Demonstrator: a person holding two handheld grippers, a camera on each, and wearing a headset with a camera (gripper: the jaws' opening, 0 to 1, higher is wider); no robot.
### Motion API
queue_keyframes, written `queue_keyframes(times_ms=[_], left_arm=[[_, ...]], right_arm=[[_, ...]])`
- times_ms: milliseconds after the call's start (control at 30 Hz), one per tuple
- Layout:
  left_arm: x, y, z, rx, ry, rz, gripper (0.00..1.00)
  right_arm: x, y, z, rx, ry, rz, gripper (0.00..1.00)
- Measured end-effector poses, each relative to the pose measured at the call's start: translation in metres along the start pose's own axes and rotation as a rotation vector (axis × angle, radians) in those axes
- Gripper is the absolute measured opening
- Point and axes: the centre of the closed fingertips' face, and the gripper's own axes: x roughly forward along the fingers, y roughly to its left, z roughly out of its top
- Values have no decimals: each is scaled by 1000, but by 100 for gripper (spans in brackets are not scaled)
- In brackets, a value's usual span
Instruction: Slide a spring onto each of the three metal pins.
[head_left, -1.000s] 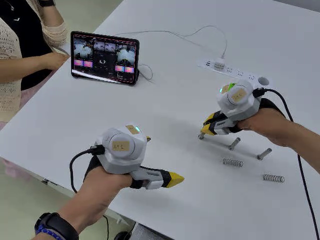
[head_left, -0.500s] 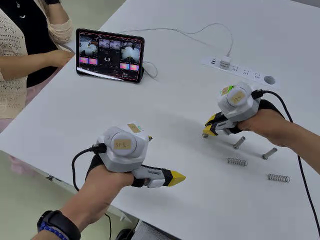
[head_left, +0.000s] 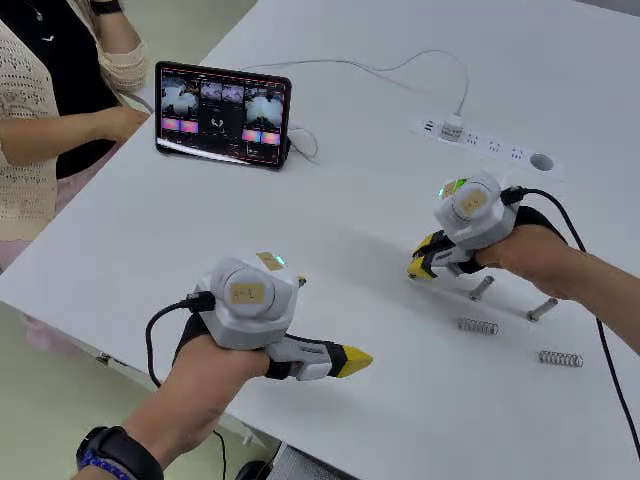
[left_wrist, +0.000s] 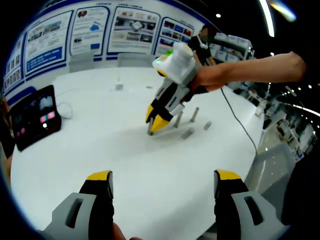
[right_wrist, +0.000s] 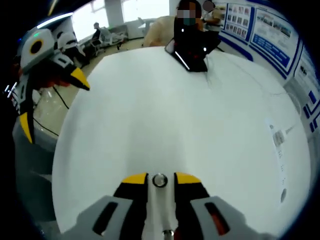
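Note:
My right gripper (head_left: 417, 269) is shut on a metal pin (right_wrist: 159, 180), whose round end shows between its yellow tips, low over the white table (head_left: 330, 230). Two other pins (head_left: 482, 288) (head_left: 541, 309) stand tilted just right of it. Two springs (head_left: 478, 326) (head_left: 560, 358) lie loose in front of those pins. My left gripper (head_left: 352, 361) hovers at the near table edge, open, with nothing between its fingers (left_wrist: 100, 181). In the left gripper view the right gripper (left_wrist: 157, 120) is ahead, with pins (left_wrist: 194, 114) and a spring (left_wrist: 188, 133) beside it.
A tablet (head_left: 222, 113) stands at the far left, and a person (head_left: 40, 110) is beside it. A white power strip (head_left: 480, 144) with a cable lies at the back right. A black cable (head_left: 600, 330) trails from the right gripper.
The head camera has shifted a little. Both grippers stay almost where they were, the right one still shut on the pin.

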Motion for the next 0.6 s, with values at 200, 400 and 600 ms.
queue_keyframes(times_ms=[200,400,600], left_arm=[[-1,-1,7,6,-13,-6,84],[-2,-4,12,15,-18,-11,84],[-2,-10,18,22,-24,-25,85]], right_arm=[[-11,4,-2,10,-7,5,31],[-21,1,-2,42,-56,-30,45],[-32,3,3,149,-144,-53,49]])
